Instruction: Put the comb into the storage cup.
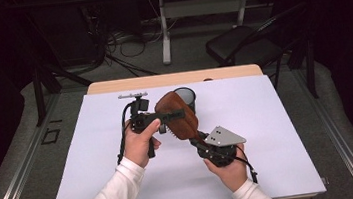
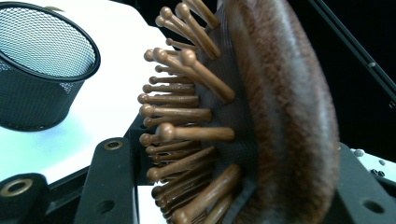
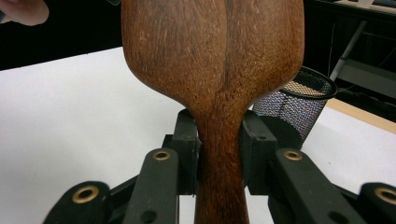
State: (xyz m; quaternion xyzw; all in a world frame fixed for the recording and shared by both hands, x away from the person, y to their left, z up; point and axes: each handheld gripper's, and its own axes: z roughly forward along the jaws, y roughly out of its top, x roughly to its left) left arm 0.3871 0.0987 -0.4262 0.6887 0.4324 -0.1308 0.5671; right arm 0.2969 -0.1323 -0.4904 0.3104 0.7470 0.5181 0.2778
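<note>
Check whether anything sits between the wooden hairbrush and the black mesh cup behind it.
Nothing visible does. The hairbrush is held above the white mat by both grippers: the right gripper clamps its handle, the left gripper its head. The mesh cup stands just beyond, its mouth open and uncovered.

Brown wooden paddle hairbrush (image 1: 177,114), lifted above the table, bristles facing left.

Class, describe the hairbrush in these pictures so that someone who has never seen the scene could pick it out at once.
Start at the white table and find the two hands in white sleeves near its middle. Between them, held up just in front of the black mesh cup, is the hairbrush. It is the one brown wooden thing there, with a broad oval head and round-tipped wooden pins.
</note>
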